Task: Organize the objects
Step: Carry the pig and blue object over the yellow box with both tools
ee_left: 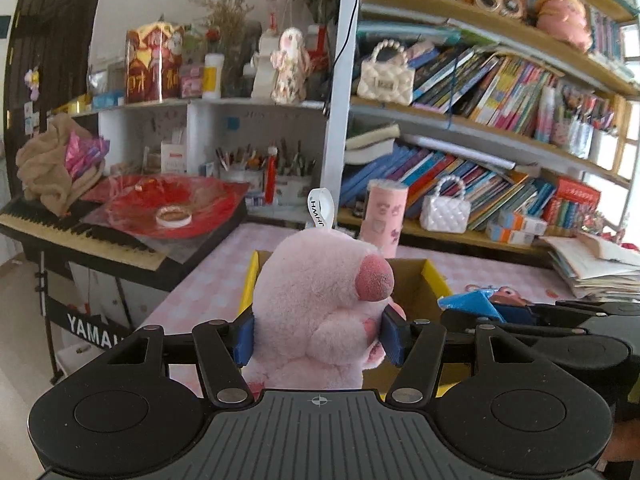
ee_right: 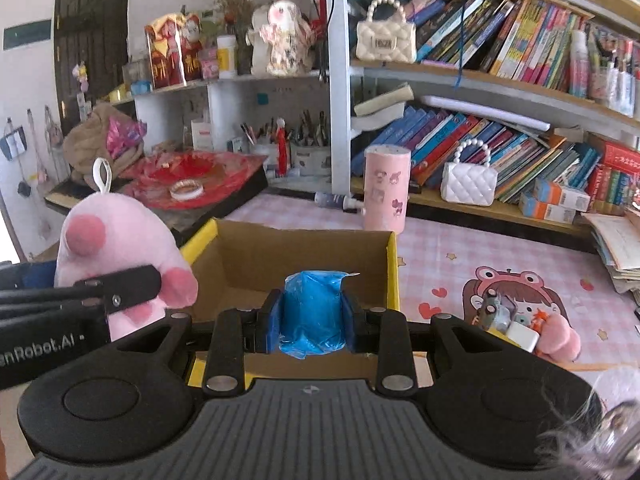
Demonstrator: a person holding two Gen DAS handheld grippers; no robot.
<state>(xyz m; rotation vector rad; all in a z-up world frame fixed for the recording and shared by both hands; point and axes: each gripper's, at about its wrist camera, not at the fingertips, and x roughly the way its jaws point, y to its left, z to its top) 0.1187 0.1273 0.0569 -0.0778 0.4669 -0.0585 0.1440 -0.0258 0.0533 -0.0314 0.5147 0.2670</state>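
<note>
Clamping a pink plush toy (ee_left: 320, 304) between its blue pads, the left hand-held gripper (ee_left: 318, 336) holds it above the near edge of an open cardboard box (ee_left: 420, 284) on the pink checkered tabletop (ee_left: 216, 276). From the right wrist, the right hand-held gripper (ee_right: 310, 320) squeezes a blue plastic roll (ee_right: 312, 312) over the box's (ee_right: 280, 256) near wall; the plush (ee_right: 116, 256) hangs to its left, and small trinkets (ee_right: 520, 324) lie on the tabletop (ee_right: 460, 240) to the right.

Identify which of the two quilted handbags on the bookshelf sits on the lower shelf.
The white handbag with the pearl handle, beside the pink canister. The cream handbag sits one shelf higher.
</note>
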